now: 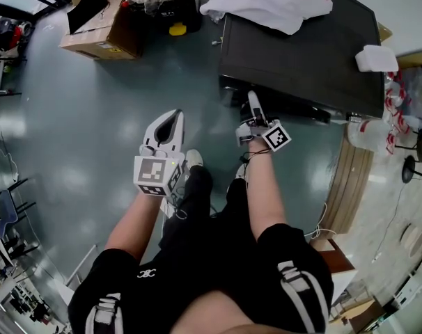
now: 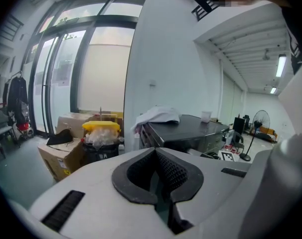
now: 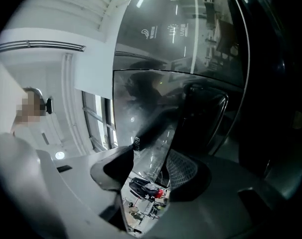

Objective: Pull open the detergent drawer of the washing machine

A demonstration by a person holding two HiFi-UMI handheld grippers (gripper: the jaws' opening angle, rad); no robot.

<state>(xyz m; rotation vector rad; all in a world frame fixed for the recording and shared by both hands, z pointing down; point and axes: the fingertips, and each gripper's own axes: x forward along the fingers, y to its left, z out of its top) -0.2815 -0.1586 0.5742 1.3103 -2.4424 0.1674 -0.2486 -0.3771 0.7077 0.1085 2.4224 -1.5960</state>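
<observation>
The dark washing machine (image 1: pixel 301 47) stands ahead of me, seen from above in the head view. My right gripper (image 1: pixel 251 101) reaches to the upper left of its front. In the right gripper view the glossy detergent drawer front (image 3: pixel 152 133) fills the space between the jaws of the right gripper (image 3: pixel 151 158), and both pads lie against it. The round door (image 3: pixel 211 113) shows just beyond. My left gripper (image 1: pixel 173 120) hangs over the floor left of the machine, shut and empty; in its own view the left gripper (image 2: pixel 155 153) points towards the machine (image 2: pixel 191 128).
A white cloth (image 1: pixel 267 2) and a small white container (image 1: pixel 376 58) lie on the machine's top. A cardboard box (image 1: pixel 99 23) and a black bin with a yellow lid (image 1: pixel 166 9) stand at the back left. Wooden boards (image 1: pixel 350 179) lean at the right.
</observation>
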